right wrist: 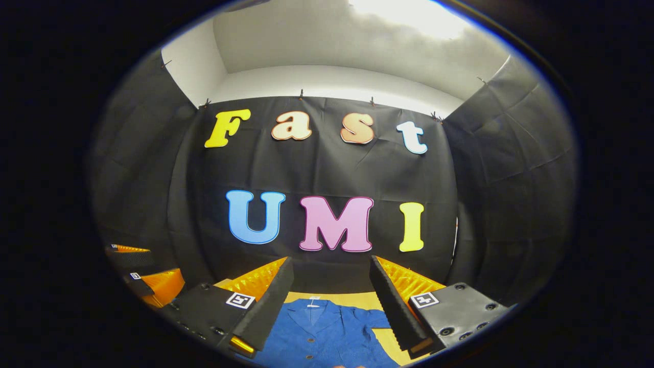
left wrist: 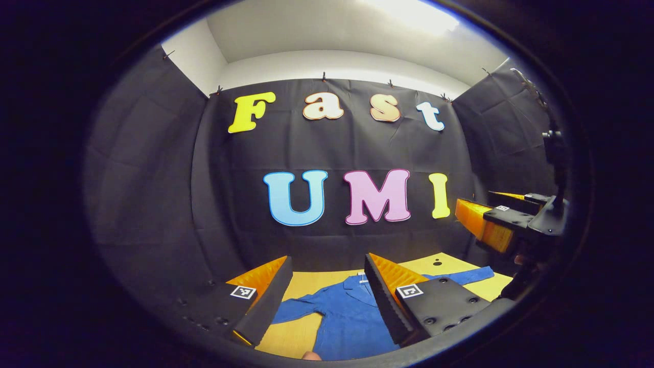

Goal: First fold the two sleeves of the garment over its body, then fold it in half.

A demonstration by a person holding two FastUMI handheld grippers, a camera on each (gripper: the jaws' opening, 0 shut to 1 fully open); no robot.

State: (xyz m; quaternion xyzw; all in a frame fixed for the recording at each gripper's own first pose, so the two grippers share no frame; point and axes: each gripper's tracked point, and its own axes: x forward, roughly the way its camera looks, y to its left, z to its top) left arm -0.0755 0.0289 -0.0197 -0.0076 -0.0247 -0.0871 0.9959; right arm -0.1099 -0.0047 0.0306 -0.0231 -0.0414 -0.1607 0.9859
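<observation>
your left claw (left wrist: 327,296) hangs above the worktop (left wrist: 301,335) with its fingers spread wide, holding nothing. your right claw (right wrist: 332,306) is just as wide apart and empty. the blue garment (left wrist: 347,317) lies flat on the worktop below, sleeves spread out, collar toward the booth wall.

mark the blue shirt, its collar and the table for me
blue shirt (left wrist: 347,319): left gripper view, on the body panel.
collar (right wrist: 311,311): right gripper view, on the collar below the neck tag.
table (left wrist: 299,335): left gripper view, on bare yellow top under the sleeve.
</observation>
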